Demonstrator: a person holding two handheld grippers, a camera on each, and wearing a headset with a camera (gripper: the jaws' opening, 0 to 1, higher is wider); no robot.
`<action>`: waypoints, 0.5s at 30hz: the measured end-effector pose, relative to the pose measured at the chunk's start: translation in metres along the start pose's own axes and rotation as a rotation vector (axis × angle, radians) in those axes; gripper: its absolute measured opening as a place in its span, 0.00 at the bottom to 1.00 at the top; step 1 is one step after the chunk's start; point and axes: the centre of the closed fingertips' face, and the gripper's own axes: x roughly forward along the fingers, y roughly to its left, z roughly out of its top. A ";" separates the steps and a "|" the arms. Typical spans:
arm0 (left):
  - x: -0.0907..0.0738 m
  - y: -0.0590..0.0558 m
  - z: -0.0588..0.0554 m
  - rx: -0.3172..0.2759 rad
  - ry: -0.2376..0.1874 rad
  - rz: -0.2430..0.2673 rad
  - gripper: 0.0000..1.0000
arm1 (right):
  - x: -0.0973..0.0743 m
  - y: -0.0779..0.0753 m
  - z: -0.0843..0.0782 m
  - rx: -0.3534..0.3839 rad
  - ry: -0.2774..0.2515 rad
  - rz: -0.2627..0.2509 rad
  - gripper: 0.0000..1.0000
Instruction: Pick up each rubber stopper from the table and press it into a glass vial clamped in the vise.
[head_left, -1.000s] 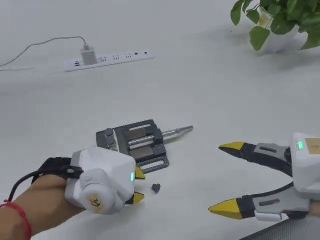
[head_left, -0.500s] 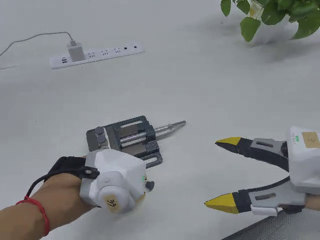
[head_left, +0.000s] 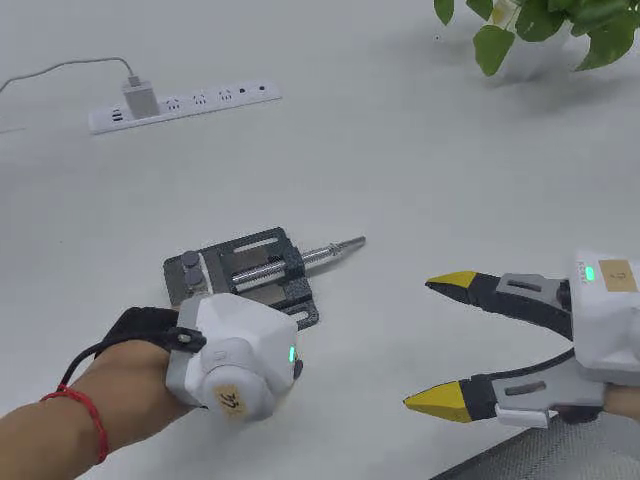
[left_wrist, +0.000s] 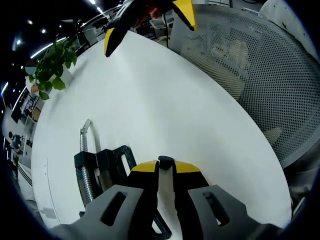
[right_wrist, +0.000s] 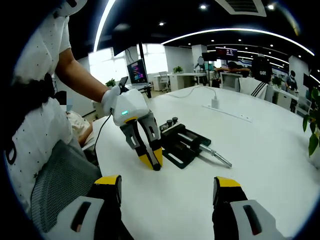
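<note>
**Stopper pinched, vise close on the left**

The left gripper has its yellow tips almost together, nipping a small dark rubber stopper at their very ends. I can't tell whether it is clear of the table. From those jaws the vise sits close by, ahead and to their left. Its screw runs off roughly the way the jaws point. Two small dark-capped cylinders stand at the vise's end away from the screw tip, and I can't make out if they are glass. The right gripper is spread wide and empty, well apart from the vise, so the left is nearer. I'd judge the carry to be a short swing leftward over the vise.
</note>
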 end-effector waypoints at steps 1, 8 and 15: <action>0.000 0.000 0.000 0.000 0.000 0.001 0.07 | 0.000 0.000 0.000 0.001 -0.002 0.001 0.73; -0.001 0.002 -0.002 -0.045 -0.003 0.027 0.05 | 0.003 0.002 0.003 -0.001 -0.004 0.006 0.72; -0.012 0.007 0.006 -0.194 -0.082 0.094 0.05 | 0.005 0.005 0.009 -0.013 -0.002 0.016 0.72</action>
